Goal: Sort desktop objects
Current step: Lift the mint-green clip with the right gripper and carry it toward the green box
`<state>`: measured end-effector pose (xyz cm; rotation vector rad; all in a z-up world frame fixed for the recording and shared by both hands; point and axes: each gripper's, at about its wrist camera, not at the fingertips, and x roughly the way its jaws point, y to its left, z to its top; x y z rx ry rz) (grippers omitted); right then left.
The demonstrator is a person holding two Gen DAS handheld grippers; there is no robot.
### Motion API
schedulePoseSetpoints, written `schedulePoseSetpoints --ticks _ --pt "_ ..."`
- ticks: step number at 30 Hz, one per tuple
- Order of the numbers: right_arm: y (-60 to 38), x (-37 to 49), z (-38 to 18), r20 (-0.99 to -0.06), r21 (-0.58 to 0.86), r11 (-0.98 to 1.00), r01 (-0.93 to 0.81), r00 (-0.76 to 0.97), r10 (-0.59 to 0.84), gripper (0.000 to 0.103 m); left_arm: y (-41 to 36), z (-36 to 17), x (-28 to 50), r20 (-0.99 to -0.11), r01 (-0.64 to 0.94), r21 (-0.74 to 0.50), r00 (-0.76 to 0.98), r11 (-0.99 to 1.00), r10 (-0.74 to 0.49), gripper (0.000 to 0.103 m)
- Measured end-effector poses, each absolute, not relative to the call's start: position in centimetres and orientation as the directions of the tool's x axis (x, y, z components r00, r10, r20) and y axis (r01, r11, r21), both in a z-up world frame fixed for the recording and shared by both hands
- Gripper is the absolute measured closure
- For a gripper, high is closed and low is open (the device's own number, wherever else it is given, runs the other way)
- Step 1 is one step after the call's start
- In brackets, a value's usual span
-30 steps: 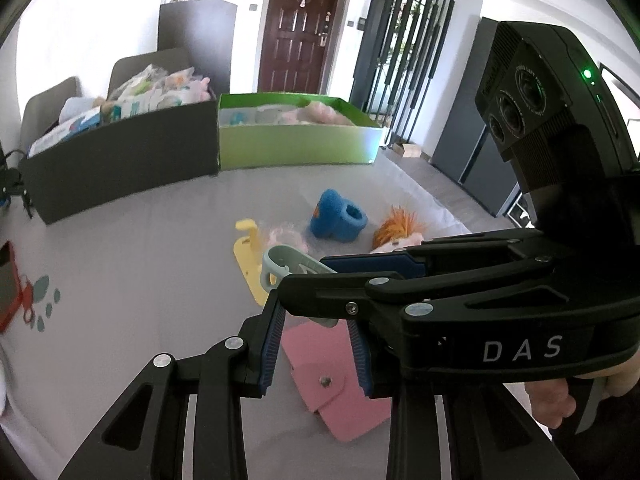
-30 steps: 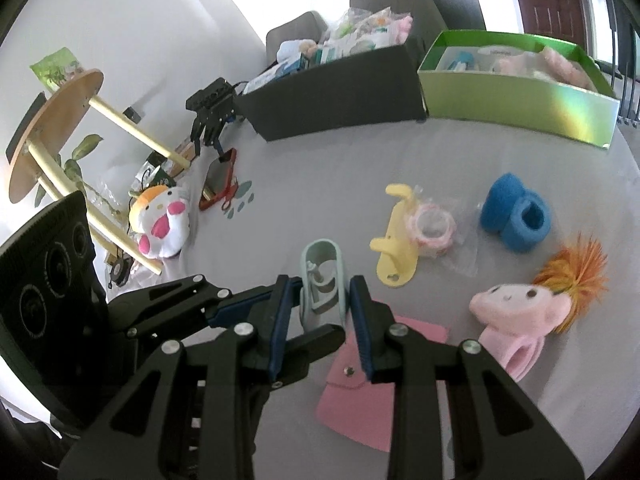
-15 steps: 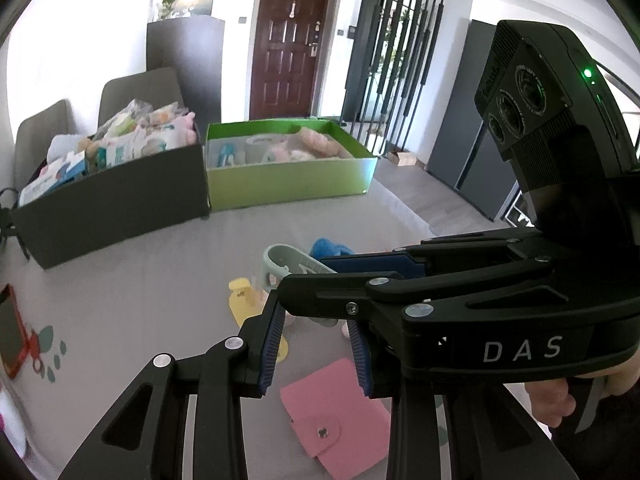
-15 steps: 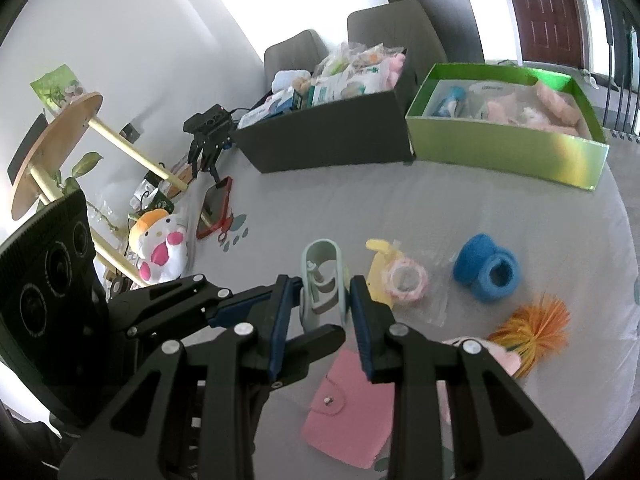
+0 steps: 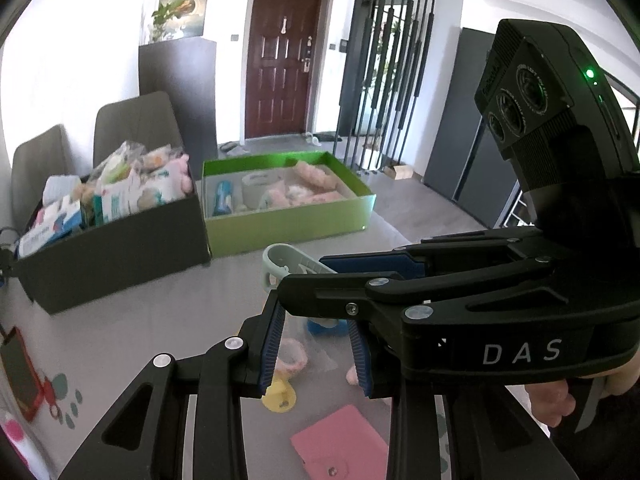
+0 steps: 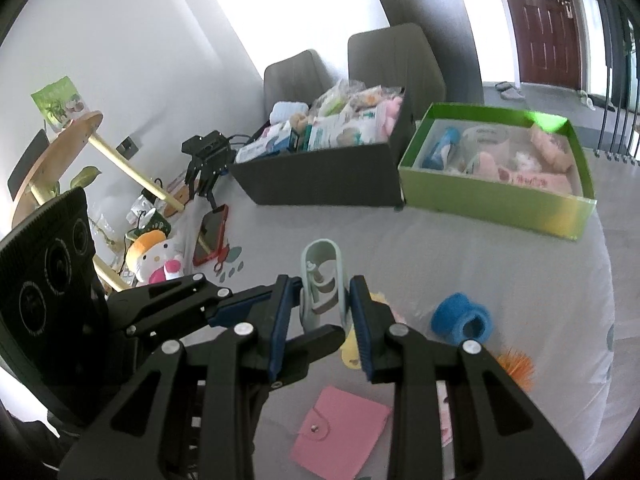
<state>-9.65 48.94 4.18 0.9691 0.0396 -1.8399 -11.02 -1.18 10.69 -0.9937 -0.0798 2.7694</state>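
Observation:
My right gripper (image 6: 320, 320) is shut on a pale green clip (image 6: 323, 280) and holds it above the table; the clip also shows in the left wrist view (image 5: 286, 264), with the right gripper (image 5: 316, 272) crossing in front. My left gripper (image 5: 316, 354) is open and empty just below it. On the table lie a pink wallet (image 6: 340, 432), a yellow piece (image 5: 280, 398), a pink ring in a clear bag (image 5: 292, 358), a blue cuff (image 6: 462, 318) and an orange-haired doll (image 6: 516, 368). At the back stand a green box (image 6: 496, 204) and a dark box (image 6: 320, 184).
A red phone (image 6: 210, 234) lies at the table's left edge, with a small black stand (image 6: 206, 156) behind it. A plush cat (image 6: 160, 260) and a wooden side table (image 6: 60, 148) stand left of the table. Two grey chairs (image 6: 392, 64) stand behind the boxes.
Both grippers have risen from the table, the right one carrying the green clip up. The views now look more towards the boxes. The left gripper stays open.

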Motion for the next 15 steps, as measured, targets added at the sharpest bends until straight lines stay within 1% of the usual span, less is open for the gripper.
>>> schedulePoseSetpoints --ticks 8,15 --pt "48.8 -11.3 6.5 -0.602 0.361 -0.485 0.797 -0.199 -0.773 0.073 -1.2 12.8 -12.9 -0.597 -0.179 -0.092 -0.778 -0.980 0.198 0.073" --pt "48.9 -12.5 7.4 -0.587 0.354 -0.491 0.796 -0.220 -0.779 0.073 -1.1 13.9 -14.4 -0.584 -0.189 -0.082 -0.787 -0.979 0.201 0.073"
